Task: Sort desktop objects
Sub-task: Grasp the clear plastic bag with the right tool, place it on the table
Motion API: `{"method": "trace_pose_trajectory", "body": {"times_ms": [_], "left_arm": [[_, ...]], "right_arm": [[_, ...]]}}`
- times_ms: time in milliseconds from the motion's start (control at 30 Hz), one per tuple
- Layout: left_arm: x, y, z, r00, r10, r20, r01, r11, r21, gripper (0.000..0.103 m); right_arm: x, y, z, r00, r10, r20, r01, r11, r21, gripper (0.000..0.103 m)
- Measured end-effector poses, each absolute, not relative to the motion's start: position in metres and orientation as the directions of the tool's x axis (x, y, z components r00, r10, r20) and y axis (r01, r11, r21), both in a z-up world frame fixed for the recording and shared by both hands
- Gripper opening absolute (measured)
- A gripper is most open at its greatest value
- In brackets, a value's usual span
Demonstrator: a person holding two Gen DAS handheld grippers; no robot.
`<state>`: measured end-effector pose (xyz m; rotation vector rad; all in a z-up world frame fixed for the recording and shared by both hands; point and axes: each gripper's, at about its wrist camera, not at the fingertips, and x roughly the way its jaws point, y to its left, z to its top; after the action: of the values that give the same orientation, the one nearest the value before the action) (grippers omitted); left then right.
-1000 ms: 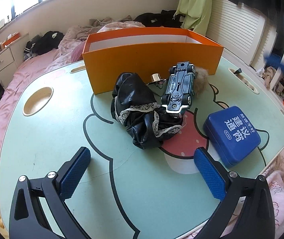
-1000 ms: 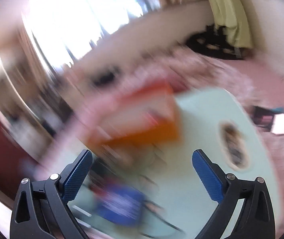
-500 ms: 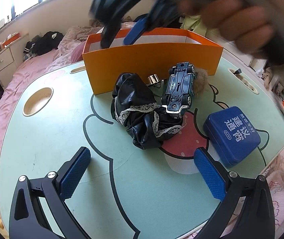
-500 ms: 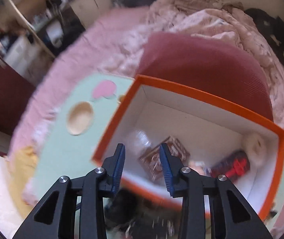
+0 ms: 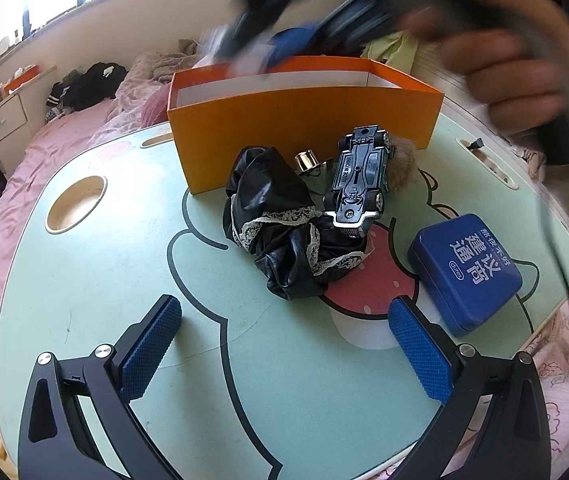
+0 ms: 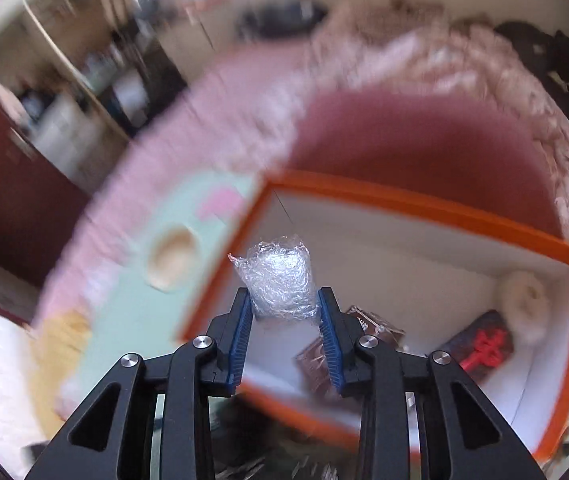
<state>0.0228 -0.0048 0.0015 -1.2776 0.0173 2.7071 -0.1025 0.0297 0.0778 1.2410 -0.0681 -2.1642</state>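
My right gripper (image 6: 284, 300) hangs over the left end of the orange box (image 6: 424, 208). Its jaws are closing, and a crumpled wad of clear plastic (image 6: 280, 280) sits pressed between the blue pads. In the left wrist view that gripper (image 5: 280, 20) and the hand (image 5: 504, 72) holding it are a blur above the orange box (image 5: 304, 128). My left gripper (image 5: 284, 316) stands open low over the green table (image 5: 84, 280), with nothing between its fingers. Ahead of it lie a black lace-trimmed cloth (image 5: 284, 236), an upturned toy car (image 5: 360, 176) and a blue tin (image 5: 468, 268).
Inside the box lie a brown packet (image 6: 380, 332), a dark pouch with red print (image 6: 480, 348) and a white round thing (image 6: 524, 300). A gold cap (image 5: 304, 160) and a brown fur ball (image 5: 400, 164) sit by the box front. A cup hole (image 5: 76, 204) is at the table's left.
The right gripper went from wide open to narrow, swung over the orange box, and now has the plastic wad between its pads. The left gripper and the table objects have not moved.
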Motion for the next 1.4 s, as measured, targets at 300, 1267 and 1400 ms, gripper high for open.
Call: {"method": "trace_pose_trajectory", "body": {"times_ms": [300,1267,1400], "left_arm": [[0.022,-0.006,0.001,-0.628,0.127,-0.768,-0.136,-0.989,-0.052,0.103],[0.021,-0.009,0.004,-0.63,0.123,-0.767,-0.136,-0.99,-0.048,0.103],[0.021,-0.011,0.006,-0.631,0.119,-0.767,-0.136,-0.99,-0.041,0.103]], "right_arm": [[0.005,0.106,0.069,-0.524,-0.403,-0.75,0.411,-0.891,0.192,0.033],[0.078,0.149,-0.014,-0.708,-0.128,-0.694,0.22,-0.975,-0.044,0.086],[0.077,0.152,-0.019,-0.703,-0.153,-0.695,0.237,-0.971,-0.025,0.09]]}}
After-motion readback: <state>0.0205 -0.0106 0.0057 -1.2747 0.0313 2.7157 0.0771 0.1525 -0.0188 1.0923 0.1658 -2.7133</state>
